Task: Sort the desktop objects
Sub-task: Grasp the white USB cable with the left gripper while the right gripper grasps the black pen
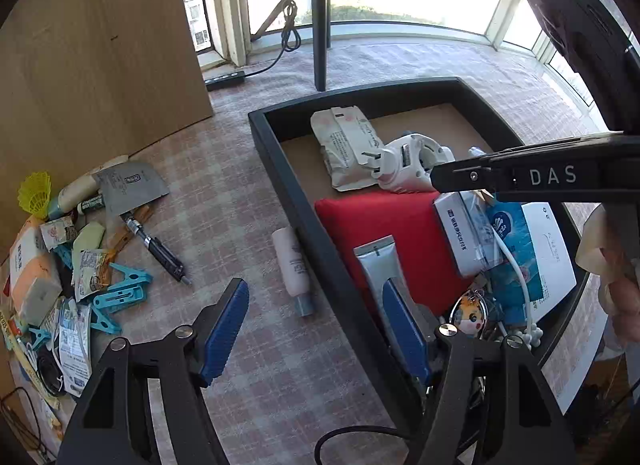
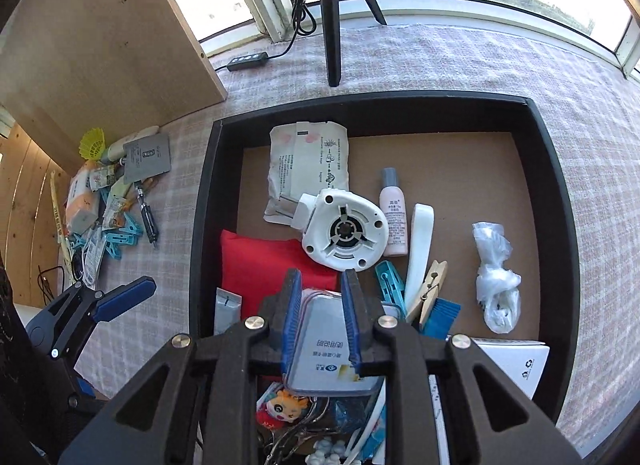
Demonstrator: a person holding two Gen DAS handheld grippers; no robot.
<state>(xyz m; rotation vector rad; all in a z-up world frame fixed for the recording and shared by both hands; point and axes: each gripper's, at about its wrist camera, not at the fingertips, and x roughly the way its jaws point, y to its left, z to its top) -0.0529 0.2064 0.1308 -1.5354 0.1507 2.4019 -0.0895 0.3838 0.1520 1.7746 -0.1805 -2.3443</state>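
A black tray (image 2: 200, 201) holds a red pouch (image 2: 256, 265), a white round device (image 2: 344, 229), a white sachet (image 2: 308, 161), a pink bottle (image 2: 394, 221), clips and a plastic bag (image 2: 496, 277). My right gripper (image 2: 320, 325) hangs over the tray's near part, its jaws narrowly apart on a white-and-grey packet (image 2: 324, 349). My left gripper (image 1: 316, 329) is open, straddling the tray's left wall (image 1: 320, 241). A pink bottle (image 1: 294, 265) lies on the cloth just ahead of it. A grey tube (image 1: 380, 265) lies on the red pouch (image 1: 376, 221).
A pile of small items lies at the left: blue clips (image 1: 120, 289), a pen (image 1: 160, 253), a grey card (image 1: 128, 185), a yellow shuttlecock (image 1: 36, 193), sachets. A wooden board (image 1: 100, 45) stands behind it. A tripod (image 2: 332, 13) and a power strip (image 2: 248, 61) stand beyond the tray.
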